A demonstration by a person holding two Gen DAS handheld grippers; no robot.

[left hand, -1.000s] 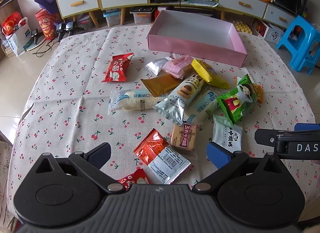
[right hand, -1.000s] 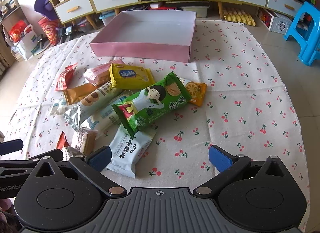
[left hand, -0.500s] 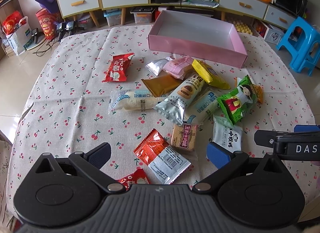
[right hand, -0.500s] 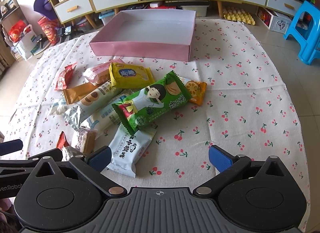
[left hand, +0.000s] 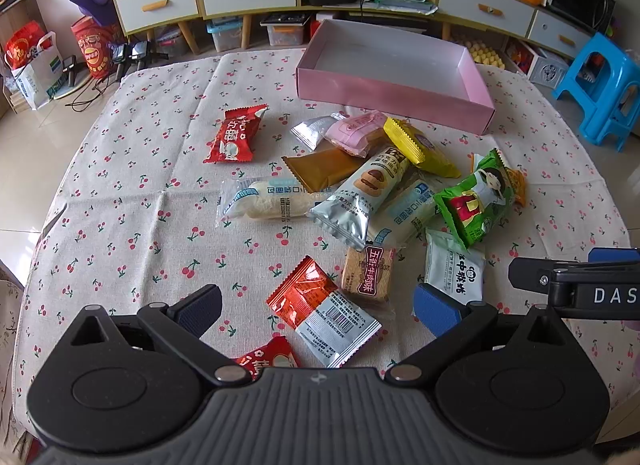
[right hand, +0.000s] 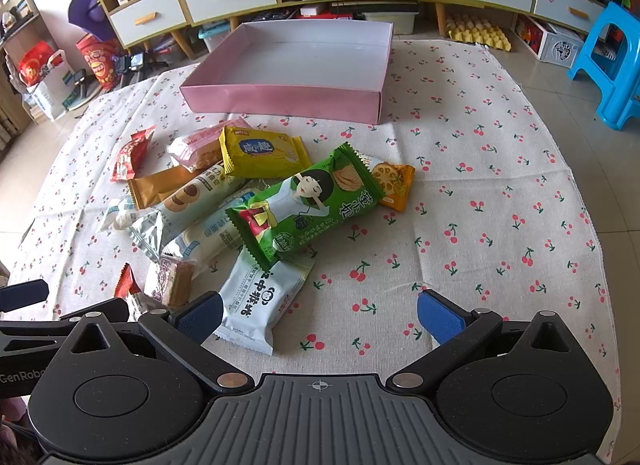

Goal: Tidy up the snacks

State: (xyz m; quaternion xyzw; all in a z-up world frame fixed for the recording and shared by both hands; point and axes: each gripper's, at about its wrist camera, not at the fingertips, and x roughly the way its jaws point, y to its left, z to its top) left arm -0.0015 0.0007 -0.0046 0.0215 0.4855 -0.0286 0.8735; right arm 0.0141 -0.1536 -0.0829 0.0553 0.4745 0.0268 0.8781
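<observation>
Two sets of tongs hang over the near edge of the table, both spread wide with nothing between their blue pads. The left gripper [left hand: 316,307] sits above a red-and-silver packet [left hand: 322,311] that lies flat on the cherry-print cloth [left hand: 120,201], with a square biscuit packet [left hand: 368,275] just beyond it. The right gripper [right hand: 320,315] hovers over bare cloth, its left pad just beside the near end of a pale blue-white packet [right hand: 262,299].

Farther out, the rest of the snacks lie in a loose, overlapping heap: a green chip bag [right hand: 306,201] rests on top of the pale packet's far end and on an orange packet [right hand: 394,183], with a yellow packet [right hand: 260,151], a long silver-blue cookie packet [left hand: 360,195], a brown wrapper [left hand: 322,167] and a pink one [left hand: 354,133] beside it. A red packet [left hand: 234,133] lies apart on the left. At the far side stands a shallow pink box [right hand: 280,99] with nothing in it, so no sorting is done yet.

These wrappers are likely light, thin and slick, with air or brittle biscuits and chips inside. A hard squeeze across the middle could crush the contents. Pinching a crimped end seal or gripping gently across the narrow width looks safer. The pale packet is pinned under the green bag, so pulling it may drag the bag along.
</observation>
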